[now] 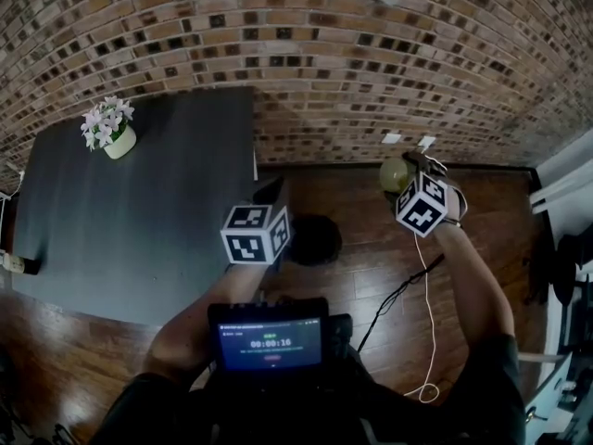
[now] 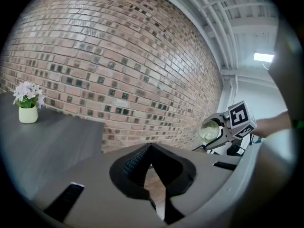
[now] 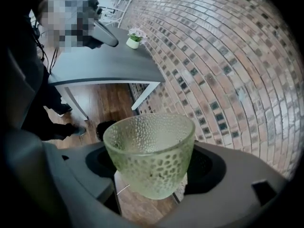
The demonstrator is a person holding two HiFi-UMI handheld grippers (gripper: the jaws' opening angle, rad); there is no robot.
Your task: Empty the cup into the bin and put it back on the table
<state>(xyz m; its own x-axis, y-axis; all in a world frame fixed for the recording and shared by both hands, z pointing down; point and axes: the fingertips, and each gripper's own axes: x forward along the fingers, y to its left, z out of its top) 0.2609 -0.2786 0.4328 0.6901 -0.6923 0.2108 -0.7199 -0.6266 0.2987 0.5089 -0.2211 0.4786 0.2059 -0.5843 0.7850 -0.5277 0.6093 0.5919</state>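
Screen (image 1: 270,344) at chest: small digits, not surely legible. Right gripper (image 3: 151,170) clamped on green pebbled cup (image 3: 148,146), over wood floor, off table (image 1: 139,221). Left gripper (image 2: 151,148) closed, empty. Bin (image 1: 315,239) (black, round) clearest in head view.

Smooth grey moulded shells on the left gripper (image 2: 152,172) and right gripper (image 3: 149,165), black textured jaws, a white cube (image 1: 255,235) with black square markers on each, thin white cable (image 1: 427,313), black chest-mounted screen (image 1: 270,343) lit blue, dark short sleeves (image 1: 500,360)
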